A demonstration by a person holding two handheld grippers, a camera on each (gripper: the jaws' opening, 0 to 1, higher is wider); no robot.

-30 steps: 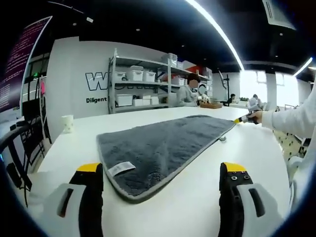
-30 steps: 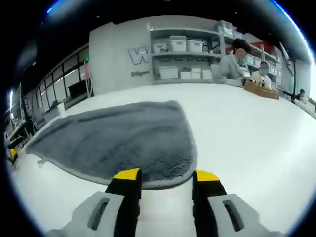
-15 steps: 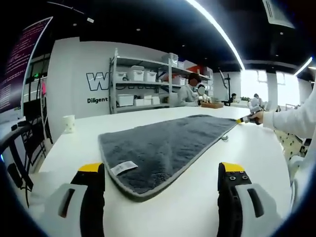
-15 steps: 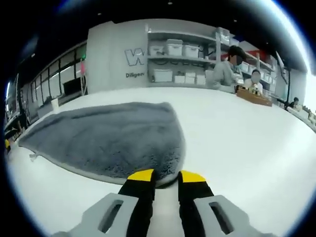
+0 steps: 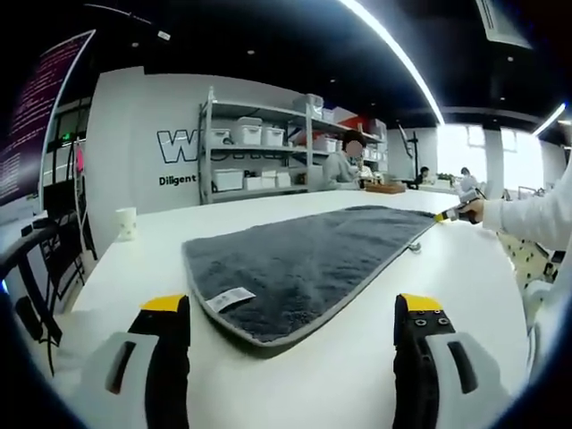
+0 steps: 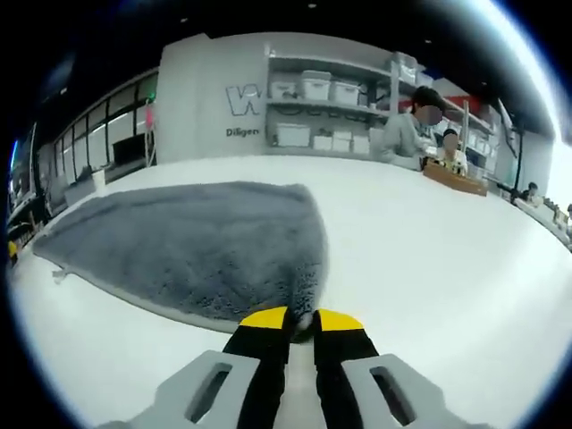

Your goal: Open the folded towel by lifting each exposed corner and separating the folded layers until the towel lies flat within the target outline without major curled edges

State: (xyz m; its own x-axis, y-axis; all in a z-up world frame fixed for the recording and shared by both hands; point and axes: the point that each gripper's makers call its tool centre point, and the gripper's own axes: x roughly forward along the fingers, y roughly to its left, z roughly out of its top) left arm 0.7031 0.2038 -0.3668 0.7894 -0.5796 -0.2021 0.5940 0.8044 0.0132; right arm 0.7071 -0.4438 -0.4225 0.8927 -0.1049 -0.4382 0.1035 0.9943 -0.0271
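A grey towel (image 5: 304, 255) with a pale hem lies spread on the white table (image 5: 143, 259). Its near corner carries a white label (image 5: 231, 298). My left gripper (image 5: 292, 308) stands open, jaws wide apart, just short of that near corner and not touching it. At the towel's far right corner a hand in a white sleeve holds my right gripper (image 5: 450, 214). In the right gripper view the towel (image 6: 197, 241) stretches away to the left, and my right gripper (image 6: 302, 320) is shut on its nearest corner. The left gripper's yellow tip (image 6: 11, 251) peeks in at the far left.
A paper cup (image 5: 125, 223) stands on the table's left side. Behind the table are shelves with white bins (image 5: 255, 156) and seated people (image 6: 413, 130). A wooden box (image 6: 451, 175) sits far back. A dark chair (image 5: 27, 268) is left of the table.
My right gripper's jaws have come together on the towel's corner. The towel has drawn slightly toward the right gripper. My left gripper has stayed open in place.
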